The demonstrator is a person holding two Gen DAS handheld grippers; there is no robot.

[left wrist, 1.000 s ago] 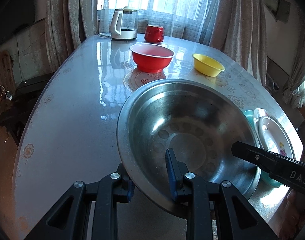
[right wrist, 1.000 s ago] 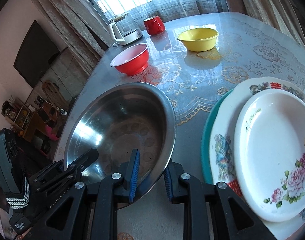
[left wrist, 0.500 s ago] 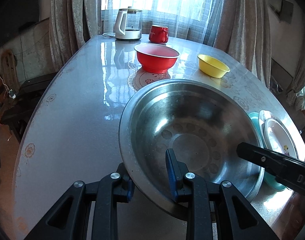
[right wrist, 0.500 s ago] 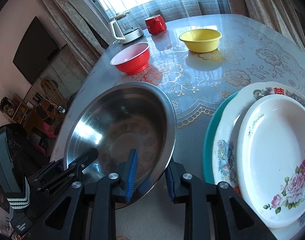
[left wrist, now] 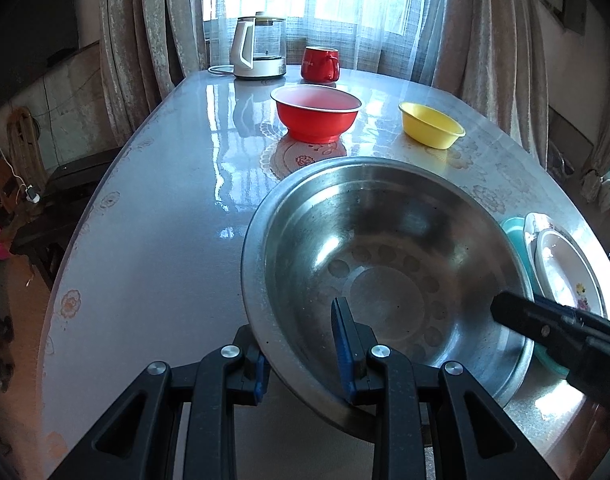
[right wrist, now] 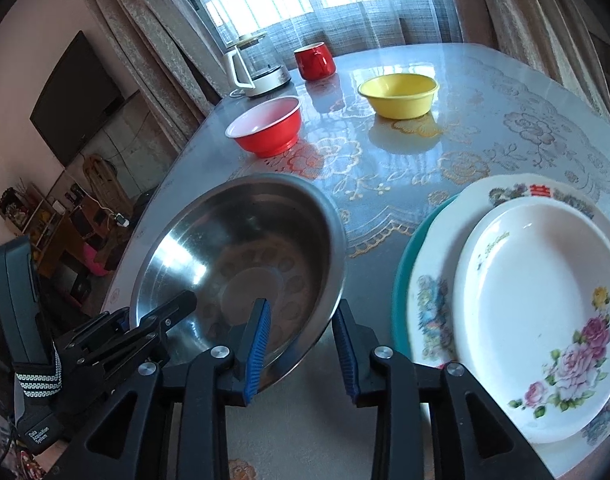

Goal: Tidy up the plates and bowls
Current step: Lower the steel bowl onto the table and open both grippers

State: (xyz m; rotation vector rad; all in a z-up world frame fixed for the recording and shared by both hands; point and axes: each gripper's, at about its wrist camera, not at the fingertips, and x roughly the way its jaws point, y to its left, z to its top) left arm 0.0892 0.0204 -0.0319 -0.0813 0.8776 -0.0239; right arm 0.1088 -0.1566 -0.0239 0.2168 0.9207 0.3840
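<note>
R gripper [right wrist: 301,350] has just been opening: its blue pads were pinched on the near-right rim of the steel bowl [right wrist: 241,256] a sec ago, now they stand clear of it w/ the rim between them, one pad inside the bowl, one outside, gap showing on both sides. Looks like a let-go. L gripper [left wrist: 301,354] hasn't budged: jaws narrow, clamped on the bowl's near-left rim, inner pad against the inside wall, outer one under the lip.

So the big bowl seems set down on the table [left wrist: 153,240], near edge, just left of the plate stack [right wrist: 537,312] (white floral plate on a larger patterned one on a teal one). Plates look sorted already; bowl reads as the base for nesting.

Rel. to the grippers: steel bowl right at both sets of fingertips. Red bowl [left wrist: 316,112] sits far-centre, yellow bowl [left wrist: 432,125] far-right, both well apart from the grippers and from each other. Kettle [left wrist: 259,49] + red mug [left wrist: 320,64] at the far end by the window, not part of the job. My guess: red or yellow bowl gets fetched next.
</note>
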